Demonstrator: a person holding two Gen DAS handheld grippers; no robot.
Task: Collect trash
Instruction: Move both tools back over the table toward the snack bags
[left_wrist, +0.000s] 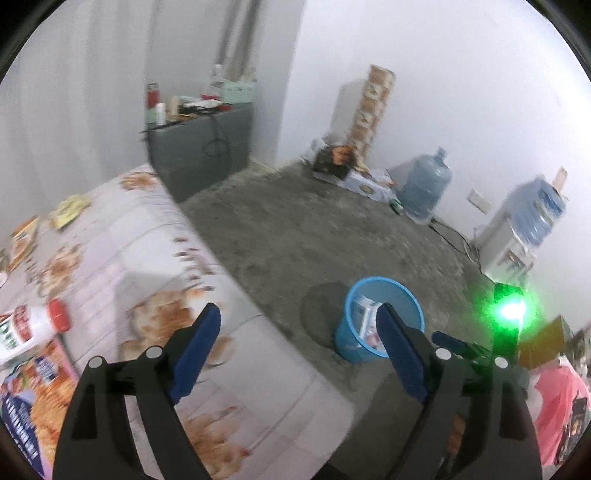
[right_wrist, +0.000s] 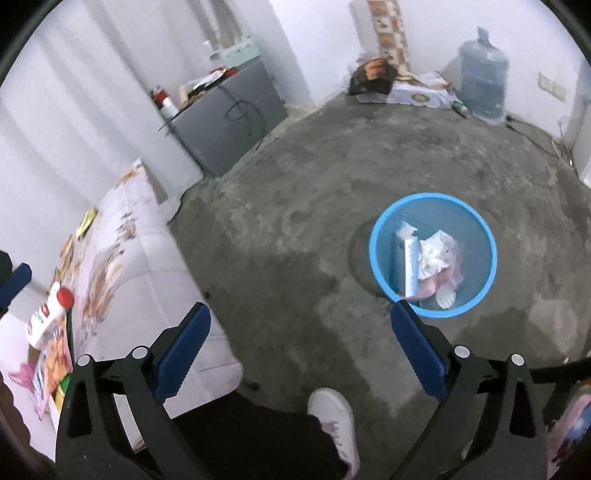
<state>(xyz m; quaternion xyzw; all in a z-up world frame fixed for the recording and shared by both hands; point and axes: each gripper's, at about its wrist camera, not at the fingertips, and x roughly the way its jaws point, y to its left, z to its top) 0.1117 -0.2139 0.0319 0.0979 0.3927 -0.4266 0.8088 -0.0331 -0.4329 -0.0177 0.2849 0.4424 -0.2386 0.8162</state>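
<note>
A blue trash basket (right_wrist: 380, 258) stands on the concrete floor and holds crumpled paper and cartons (right_wrist: 428, 258); it also shows in the left wrist view (left_wrist: 347, 339). My left gripper (left_wrist: 295, 343) is open and empty, above the table's corner. My right gripper (right_wrist: 301, 339) is open and empty, over the floor left of the basket. On the table lie a white bottle with a red cap (left_wrist: 33, 328) (right_wrist: 48, 317), a snack box (left_wrist: 37, 402) (right_wrist: 55, 362) and yellow wrappers (left_wrist: 70, 208) (right_wrist: 86, 218).
The table with a floral cloth (left_wrist: 147, 251) fills the left. A grey cabinet (right_wrist: 229, 122) stands behind it. A water jug (right_wrist: 482, 81) and boxes (right_wrist: 413, 92) stand by the far wall. A white shoe (right_wrist: 336, 417) is on the floor below.
</note>
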